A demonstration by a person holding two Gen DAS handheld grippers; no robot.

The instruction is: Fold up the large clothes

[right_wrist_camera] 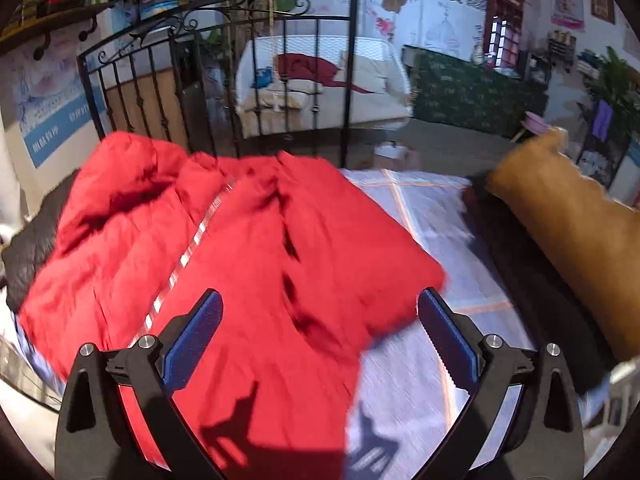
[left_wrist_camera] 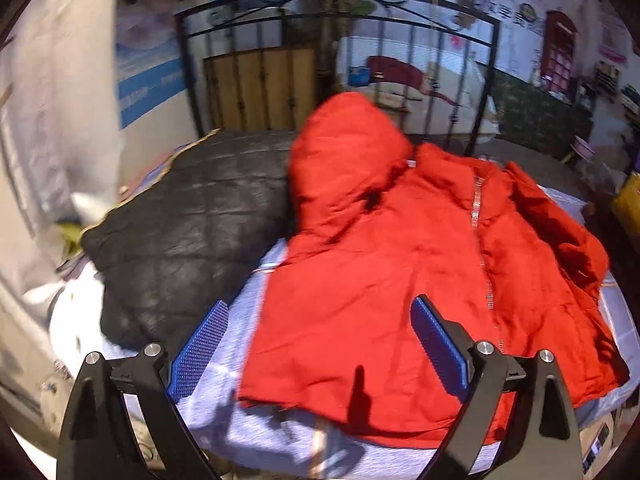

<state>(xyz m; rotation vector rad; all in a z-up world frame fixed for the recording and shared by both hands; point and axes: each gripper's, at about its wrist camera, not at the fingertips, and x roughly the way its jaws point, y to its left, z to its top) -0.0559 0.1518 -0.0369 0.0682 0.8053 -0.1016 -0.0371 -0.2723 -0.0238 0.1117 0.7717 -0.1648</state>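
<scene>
A red hooded jacket (left_wrist_camera: 380, 260) lies spread front up on the bed's light blue sheet (left_wrist_camera: 248, 420), zipper (left_wrist_camera: 478, 220) closed, hood (left_wrist_camera: 344, 152) pointing toward the headboard. My left gripper (left_wrist_camera: 320, 308) hovers open above the jacket's lower left part, with nothing between its blue pads (left_wrist_camera: 200, 352). In the right wrist view the same jacket (right_wrist_camera: 240, 240) fills the left and centre, its zipper (right_wrist_camera: 192, 248) running diagonally. My right gripper (right_wrist_camera: 320, 296) hangs open over the jacket's lower right edge, pads (right_wrist_camera: 448, 336) apart and empty. Neither gripper touches the fabric.
A black quilted cushion (left_wrist_camera: 188, 216) lies left of the jacket, partly under the hood. A brown cushion (right_wrist_camera: 572, 220) rests on the bed's right side. A black metal headboard (right_wrist_camera: 352, 80) stands behind. Bare checked sheet (right_wrist_camera: 420, 216) shows right of the jacket.
</scene>
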